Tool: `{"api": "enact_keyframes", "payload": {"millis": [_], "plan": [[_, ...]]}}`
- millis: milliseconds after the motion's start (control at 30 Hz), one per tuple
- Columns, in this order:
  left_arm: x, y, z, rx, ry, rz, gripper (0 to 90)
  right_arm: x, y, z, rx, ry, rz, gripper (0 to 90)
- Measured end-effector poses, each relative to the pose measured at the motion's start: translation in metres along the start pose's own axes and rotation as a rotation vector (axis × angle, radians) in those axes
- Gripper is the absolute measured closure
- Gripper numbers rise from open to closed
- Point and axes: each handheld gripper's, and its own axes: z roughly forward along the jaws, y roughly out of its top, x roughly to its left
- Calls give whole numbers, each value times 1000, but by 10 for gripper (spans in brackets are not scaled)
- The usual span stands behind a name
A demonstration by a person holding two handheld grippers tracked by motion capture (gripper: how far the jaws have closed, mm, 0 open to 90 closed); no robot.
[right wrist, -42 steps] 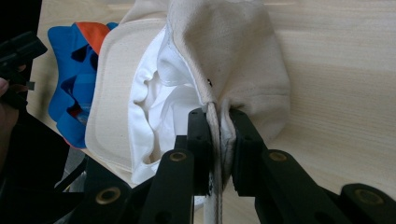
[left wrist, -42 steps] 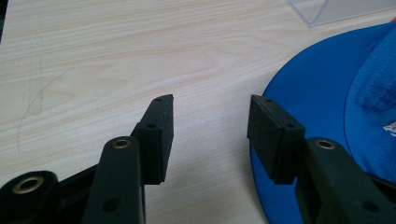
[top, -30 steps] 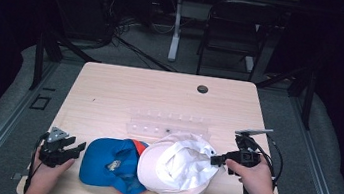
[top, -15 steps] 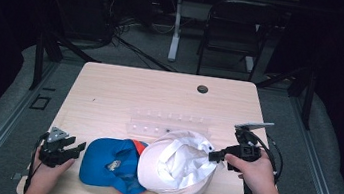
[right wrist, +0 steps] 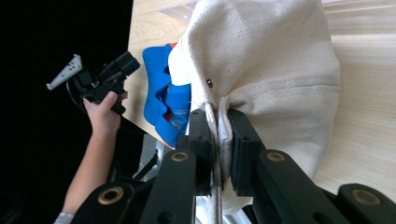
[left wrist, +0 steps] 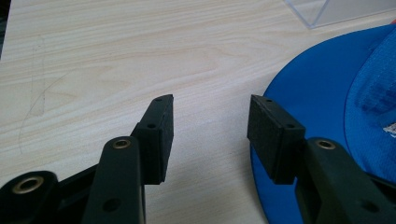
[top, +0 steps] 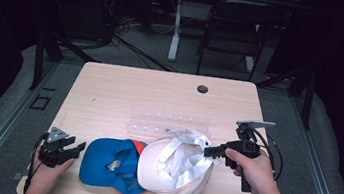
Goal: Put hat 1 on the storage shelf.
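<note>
High view: a pale wooden table [top: 124, 96] carries a white cap [top: 176, 163] at its near edge, lying crown-down with its lining up, just right of centre. A blue cap [top: 111, 162] lies just to its left, the two touching. A clear plastic rack [top: 166, 125] sits just beyond both caps. The right gripper [top: 208, 151] meets the white cap's right rim; the left gripper [top: 75, 147] rests near the table's near-left corner, close beside the blue cap's brim.

Left gripper view: the two black jaws stand apart over bare wood, nothing between them. The blue cap's brim [left wrist: 317, 102] lies just beside the right-hand jaw, and a corner of the clear rack [left wrist: 327, 11] shows at the far edge.

Right gripper view: the jaws are pressed together on a fold of the white cap's [right wrist: 266, 60] rim, its cream fabric bunched between the pads. Beyond it lie the blue cap [right wrist: 166, 88] and the other hand [right wrist: 105, 114] holding the left gripper [right wrist: 123, 65].
</note>
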Motion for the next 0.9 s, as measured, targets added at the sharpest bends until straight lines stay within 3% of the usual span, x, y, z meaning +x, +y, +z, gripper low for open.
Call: {"api": "enact_keyframes", "payload": {"millis": [200, 467, 733, 900], "plan": [[0, 0, 0, 0, -1, 1, 515, -2, 2, -2, 14, 68, 29, 817], [0, 0, 1, 4, -1, 2, 515, 5, 3, -1, -11, 226, 83, 818], [1, 0, 0, 12, -2, 1, 515, 16, 9, 5, -25, 383, 92, 819], [2, 0, 0, 12, -2, 1, 515, 25, 12, 6, -28, 413, 84, 819]]}}
